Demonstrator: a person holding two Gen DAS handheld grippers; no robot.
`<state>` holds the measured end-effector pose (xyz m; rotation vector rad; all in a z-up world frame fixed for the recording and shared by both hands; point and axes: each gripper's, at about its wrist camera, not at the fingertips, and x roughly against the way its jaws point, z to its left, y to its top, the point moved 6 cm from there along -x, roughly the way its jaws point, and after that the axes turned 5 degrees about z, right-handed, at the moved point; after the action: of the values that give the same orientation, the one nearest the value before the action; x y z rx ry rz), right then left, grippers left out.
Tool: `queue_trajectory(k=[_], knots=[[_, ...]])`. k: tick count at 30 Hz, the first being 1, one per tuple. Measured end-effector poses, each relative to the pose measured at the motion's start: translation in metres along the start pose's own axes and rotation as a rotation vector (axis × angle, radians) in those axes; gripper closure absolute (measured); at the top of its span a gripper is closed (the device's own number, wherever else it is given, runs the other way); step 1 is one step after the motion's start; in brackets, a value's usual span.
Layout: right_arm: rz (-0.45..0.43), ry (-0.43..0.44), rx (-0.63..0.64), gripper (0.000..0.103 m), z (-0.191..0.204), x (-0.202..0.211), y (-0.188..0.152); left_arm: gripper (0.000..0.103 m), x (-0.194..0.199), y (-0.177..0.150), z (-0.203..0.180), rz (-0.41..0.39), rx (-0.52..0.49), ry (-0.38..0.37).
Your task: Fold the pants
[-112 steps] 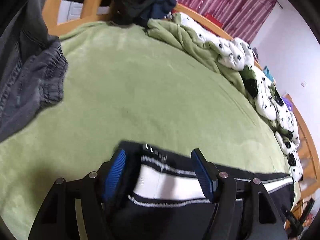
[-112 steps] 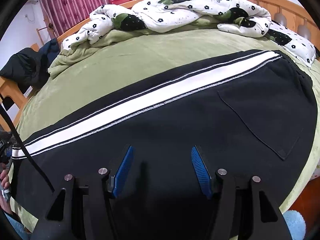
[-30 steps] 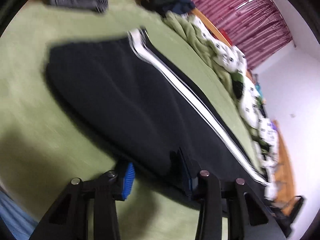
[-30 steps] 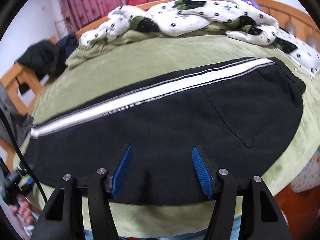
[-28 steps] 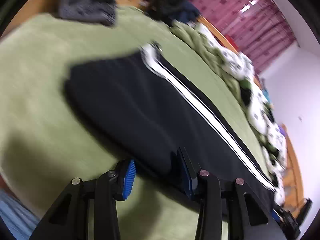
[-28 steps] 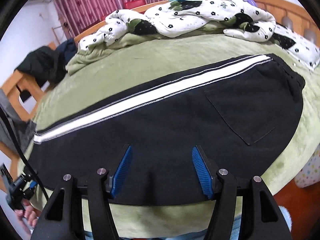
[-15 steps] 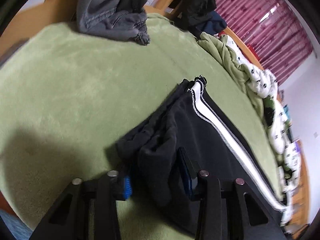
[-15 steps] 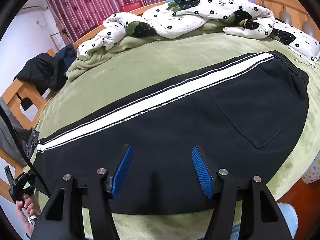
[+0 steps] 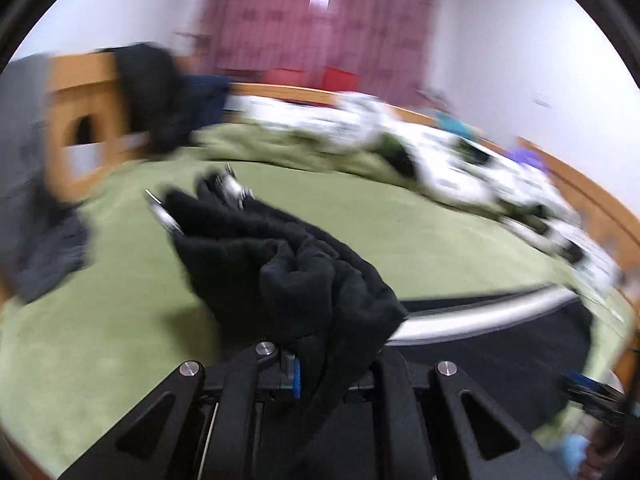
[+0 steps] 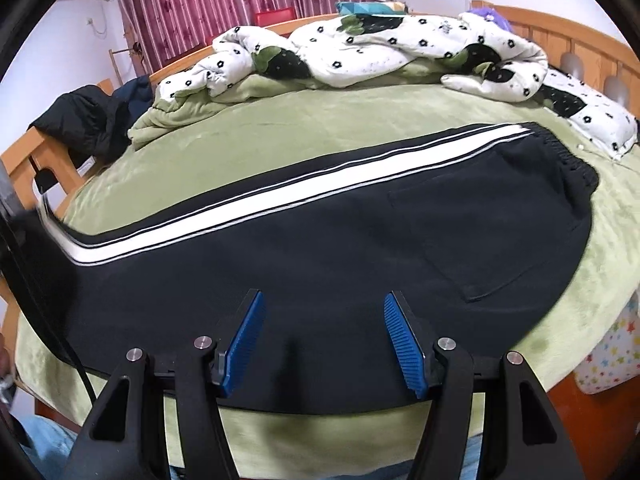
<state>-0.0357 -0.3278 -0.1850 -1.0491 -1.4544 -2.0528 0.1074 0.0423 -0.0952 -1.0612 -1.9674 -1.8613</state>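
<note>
Black pants (image 10: 320,248) lie lengthwise across a green bed (image 10: 280,136).
White side stripe; left gripper (image 9: 320,368) pinches the bunched leg end, right gripper (image 10: 322,340) spread.

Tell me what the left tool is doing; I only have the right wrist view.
Observer: The left tool is shut on a bunched black fold at the leg end of the pants.
Operator: Report whether that end lies flat.
Observer: No, it hangs crumpled above the green blanket, leg cuff pointing away.
Operator: Say what sits beyond it.
Observer: Dark clothing draped over the wooden bed frame; blurred.
</note>
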Motion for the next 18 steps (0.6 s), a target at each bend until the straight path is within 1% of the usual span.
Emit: queue_trajectory(k=[1,3,5,6,8,10,11,12,13,14,15,16,17,18], knots=[[0.001,-0.014,-0.006,0.042,-0.009,0.002,-0.001,0.092,-0.008,-0.003,-0.034,0.02,-0.024,-0.081],[0.004,-0.034,-0.016,0.042,-0.025,0.006,-0.002,0.092,-0.021,-0.013,-0.076,0.062,-0.056,-0.162],[0.006,-0.054,-0.021,0.042,-0.042,0.012,-0.005,0.092,-0.043,-0.035,-0.12,0.119,-0.078,-0.241],[0.002,-0.075,-0.015,0.042,-0.05,0.016,-0.006,0.092,-0.054,-0.047,-0.135,0.155,-0.072,-0.271],[-0.007,-0.125,-0.007,0.042,-0.065,0.022,-0.009,0.092,-0.084,-0.084,-0.161,0.274,-0.043,-0.332],[0.001,-0.13,-0.013,0.042,-0.075,0.025,-0.011,0.092,-0.104,-0.116,-0.178,0.37,-0.055,-0.349],[0.004,-0.119,-0.025,0.042,-0.078,0.025,-0.012,0.092,-0.111,-0.13,-0.183,0.405,-0.085,-0.314],[0.004,-0.108,-0.035,0.042,-0.079,0.025,-0.013,0.091,-0.11,-0.135,-0.184,0.405,-0.109,-0.293],[0.005,-0.086,-0.046,0.042,-0.079,0.025,-0.012,0.089,-0.103,-0.136,-0.184,0.384,-0.13,-0.291],[0.004,-0.068,-0.052,0.042,-0.077,0.024,-0.011,0.08,-0.094,-0.133,-0.182,0.381,-0.144,-0.293],[-0.001,-0.039,-0.055,0.042,-0.072,0.022,-0.008,0.066,-0.086,-0.129,-0.18,0.387,-0.148,-0.3],[-0.004,-0.018,-0.055,0.042,-0.068,0.02,-0.006,0.059,-0.076,-0.125,-0.176,0.384,-0.147,-0.31],[-0.006,0.02,-0.058,0.042,-0.059,0.016,-0.001,0.048,-0.063,-0.119,-0.166,0.359,-0.144,-0.311],[-0.006,0.049,-0.059,0.042,-0.051,0.013,0.0,0.041,-0.054,-0.114,-0.157,0.334,-0.145,-0.303]])
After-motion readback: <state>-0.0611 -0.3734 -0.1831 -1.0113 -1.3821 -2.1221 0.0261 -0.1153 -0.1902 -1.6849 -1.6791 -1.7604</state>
